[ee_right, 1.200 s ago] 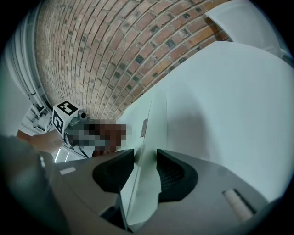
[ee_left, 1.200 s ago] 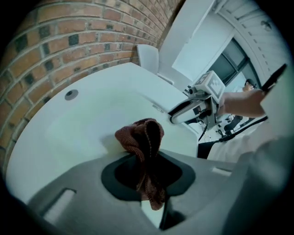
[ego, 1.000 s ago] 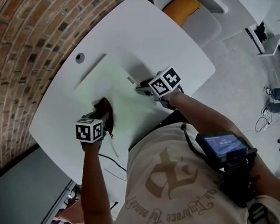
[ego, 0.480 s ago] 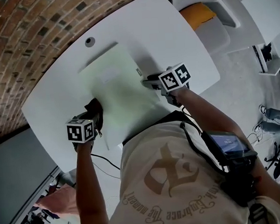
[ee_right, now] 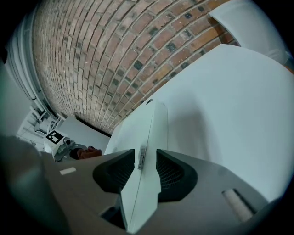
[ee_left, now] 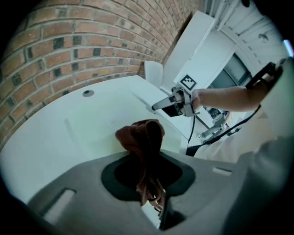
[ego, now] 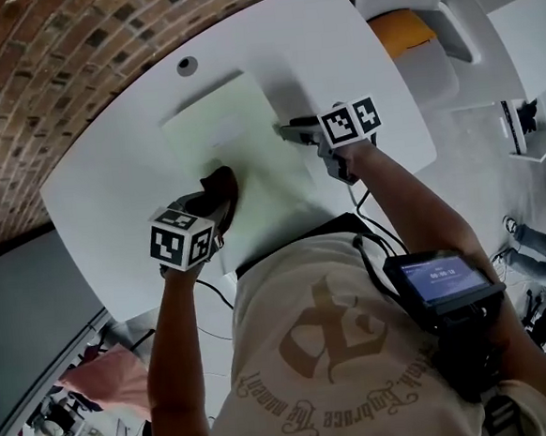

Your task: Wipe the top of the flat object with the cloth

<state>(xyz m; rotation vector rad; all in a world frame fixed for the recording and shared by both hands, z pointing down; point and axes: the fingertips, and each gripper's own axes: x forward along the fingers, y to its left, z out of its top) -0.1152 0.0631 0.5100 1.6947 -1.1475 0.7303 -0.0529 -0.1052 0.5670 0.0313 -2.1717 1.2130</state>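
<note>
A person at a white, round-cornered tabletop (ego: pixel 102 193) presses a bunched brown cloth (ego: pixel 221 182) onto a pale green, thin flat board (ego: pixel 238 135). The left gripper (ego: pixel 210 206) has its jaws clamped tight on the cloth's gathered tail, and the wad bulges out ahead of them onto the board's near end. The right gripper (ego: pixel 291 131) has its jaws closed on the board's side edge, one jaw against each face. A small grey tab (ee_right: pixel 141 158) on that edge sits right between them.

Ahead of the left jaws the board's top runs open to its far edge. Beyond that lies bare tabletop, carrying only a small round grey grommet (ego: pixel 187 65), up to the rim along the red brick wall (ego: pixel 43 52). To the right of the right jaws the tabletop is bare out to its curved rim, and past that stands a white chair (ego: pixel 429 54) with an orange seat cushion.

Only the head view takes in the board's whole outline, lying at an angle across the tabletop, with the person's torso against the near rim. The left gripper view alone shows the cloth's frayed end hanging behind the jaws, with the right gripper ahead and to their right. The right gripper view alone shows the board nearly edge-on, with the left gripper and cloth small at the far left of its jaws.
</note>
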